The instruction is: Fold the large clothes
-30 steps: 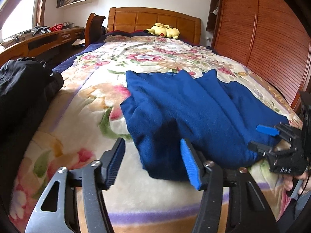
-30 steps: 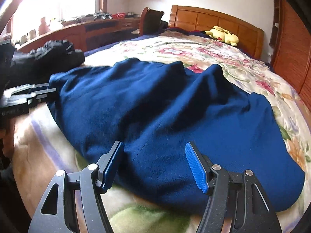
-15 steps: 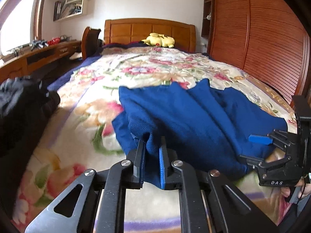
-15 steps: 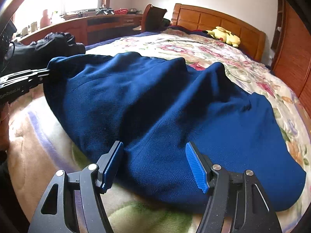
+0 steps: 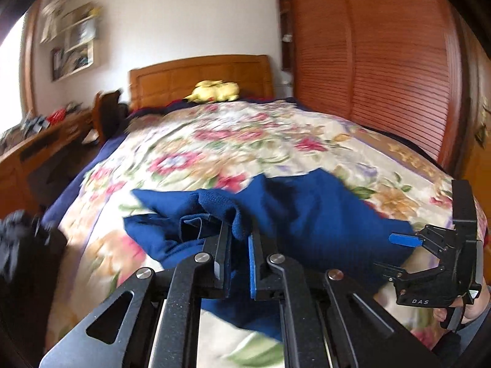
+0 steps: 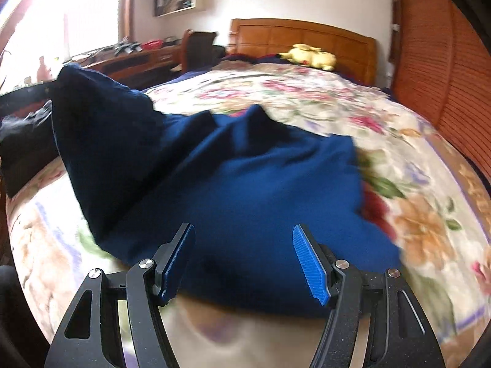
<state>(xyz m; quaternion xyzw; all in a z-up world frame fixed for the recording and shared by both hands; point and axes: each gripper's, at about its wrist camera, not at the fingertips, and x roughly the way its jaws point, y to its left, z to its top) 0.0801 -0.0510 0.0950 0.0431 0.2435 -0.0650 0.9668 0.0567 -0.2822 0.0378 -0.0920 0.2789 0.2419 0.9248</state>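
**Left claw pinches the blue garment; right claw gapes over it**

The bed fills both views, covered by a cream blanket printed with pink, orange and green flowers. A wooden headboard stands at the far end, and slatted wooden doors run along the right side. A wooden desk lines the left wall under a bright window, with a wall shelf above it.

The blue garment lies on the near end of the bed, bunched and creased, spread across most of the width in the right wrist view. Its left corner is lifted off the blanket into a dark peak, while the rest lies on the bedding. A black heap sits just left of the garment at the bed's edge.

The left claw is closed down to a narrow slit with a fold of the blue cloth gripped between its jaws; the cloth bulges above the pads and hangs below them. The right claw is spread wide with nothing between its blue pads, hovering at the near hem; in the left wrist view it sits at the garment's right edge.

A yellow plush rests against the headboard, well apart from the garment.
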